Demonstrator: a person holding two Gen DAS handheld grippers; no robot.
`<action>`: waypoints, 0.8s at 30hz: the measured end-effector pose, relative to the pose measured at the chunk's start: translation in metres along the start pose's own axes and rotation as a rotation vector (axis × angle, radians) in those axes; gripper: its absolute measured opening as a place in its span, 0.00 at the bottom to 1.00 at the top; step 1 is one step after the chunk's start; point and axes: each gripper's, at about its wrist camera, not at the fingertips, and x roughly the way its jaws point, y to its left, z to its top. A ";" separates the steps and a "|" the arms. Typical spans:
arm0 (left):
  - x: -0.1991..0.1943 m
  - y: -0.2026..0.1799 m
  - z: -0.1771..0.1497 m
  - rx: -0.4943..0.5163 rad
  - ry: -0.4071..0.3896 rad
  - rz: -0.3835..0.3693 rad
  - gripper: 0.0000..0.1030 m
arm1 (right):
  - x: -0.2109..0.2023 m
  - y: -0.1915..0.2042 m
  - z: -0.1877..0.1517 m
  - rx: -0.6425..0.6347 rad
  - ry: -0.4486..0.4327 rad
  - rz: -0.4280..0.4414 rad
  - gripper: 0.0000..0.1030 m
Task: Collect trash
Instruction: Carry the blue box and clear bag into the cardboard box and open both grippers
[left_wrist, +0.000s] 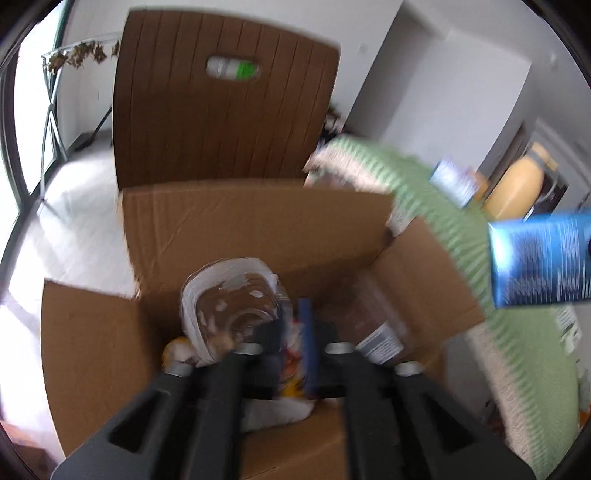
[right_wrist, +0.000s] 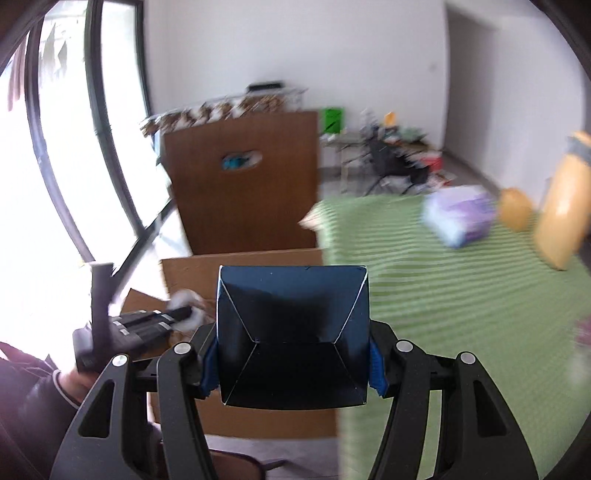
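L gripper is over the open cardboard box, jaws clamped on a colourful wrapper w/ blue edge, held upright between the pads; frame is motion-blurred so print unreadable. Inside box: clear plastic tub w/ white rim and brown smears, just left of the wrapper; a labelled clear container to the right. R gripper grips a dark blue carton, bottom end facing the cam, pads pressed on both sides; it sits above the box edge, beside the green striped tablecloth. Same carton shows at the right edge of the L view. On the cloth: white/purple packet, two yellow bottles. Brown chair stands behind the box.
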 end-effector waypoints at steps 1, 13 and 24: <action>-0.004 0.003 -0.003 0.003 -0.008 -0.017 0.50 | 0.015 0.005 0.002 0.004 0.021 0.021 0.57; -0.070 0.080 -0.029 -0.213 -0.157 0.095 0.62 | 0.194 0.053 -0.012 0.115 0.350 0.310 0.58; -0.057 0.072 -0.036 -0.158 -0.117 0.121 0.64 | 0.217 0.047 -0.019 -0.010 0.401 -0.121 0.81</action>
